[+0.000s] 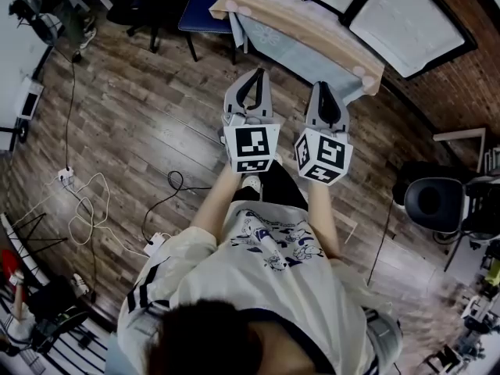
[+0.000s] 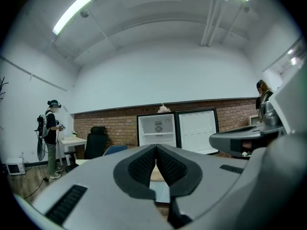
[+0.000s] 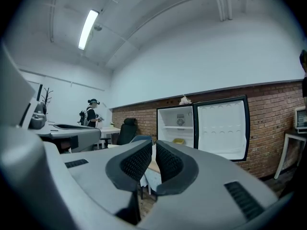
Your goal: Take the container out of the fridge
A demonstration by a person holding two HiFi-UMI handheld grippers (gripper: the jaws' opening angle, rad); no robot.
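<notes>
While held out side by side over the plank floor (image 1: pixel 141 155):

1. Left gripper (image 2: pixel 156 147). Jaws pressed together tip to tip, nothing between.
2. Right gripper (image 3: pixel 153 145). Jaws drawn in to a hairline slit, likewise empty.
3. Desk (image 1: pixel 308 23). Wooden top, pale cloth hanging from the near edge. Just ahead of both jaw tips, between them and the fridge.
4. Fridge (image 3: pixel 180 123). Small, against the brick wall (image 3: pixel 268 109), well apart from both grippers. Door (image 3: pixel 221 128) swung fully open to the right. Whitish lump (image 3: pixel 185 100) on top. One shelf (image 3: pixel 180 127) across the middle, bare as far as visible.
5. Container (image 3: pixel 178 141). Small and yellowish, in the lower compartment under the shelf, toward the middle. Seen only in the right gripper view; material, lid and contents too distant to tell.

Handling, as a judgement:
- Probably a light, stiff plastic tub with smooth walls, perhaps slick from the cold.
- Best taken across two opposite side walls, low on the body rather than at the lid.
- Moderate squeeze only, to avoid flexing the walls or popping a lid.
- Level approach from the front, given the shelf close above.
- Jaws to be opened first.

Further back, left: office chair (image 3: pixel 128 128) and a standing person (image 3: pixel 90 111).
</notes>
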